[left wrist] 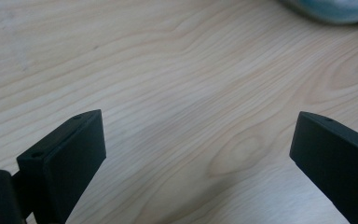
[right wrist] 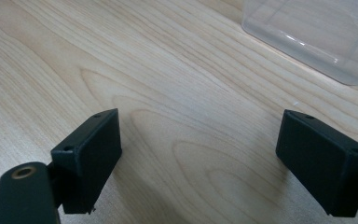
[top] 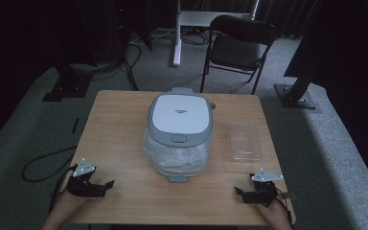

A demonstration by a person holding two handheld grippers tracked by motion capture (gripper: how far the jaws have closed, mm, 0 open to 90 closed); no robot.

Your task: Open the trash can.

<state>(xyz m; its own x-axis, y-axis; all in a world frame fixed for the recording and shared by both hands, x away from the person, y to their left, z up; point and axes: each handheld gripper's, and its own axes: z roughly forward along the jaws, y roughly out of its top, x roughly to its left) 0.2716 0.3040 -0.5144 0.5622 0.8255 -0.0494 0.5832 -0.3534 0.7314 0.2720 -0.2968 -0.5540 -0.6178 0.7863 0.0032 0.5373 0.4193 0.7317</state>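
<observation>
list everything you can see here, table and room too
rice cooker: one, white lid with grey rim, lid shut, centre of the table
clear plastic container: one, transparent, right of the cooker
table: one, light wood
folding chair: one, black, beyond the table
white stand leg: one, on the grey carpet behind the table
left gripper: one, black, jaws open, near left corner
right gripper: one, black, jaws open, near right corner
</observation>
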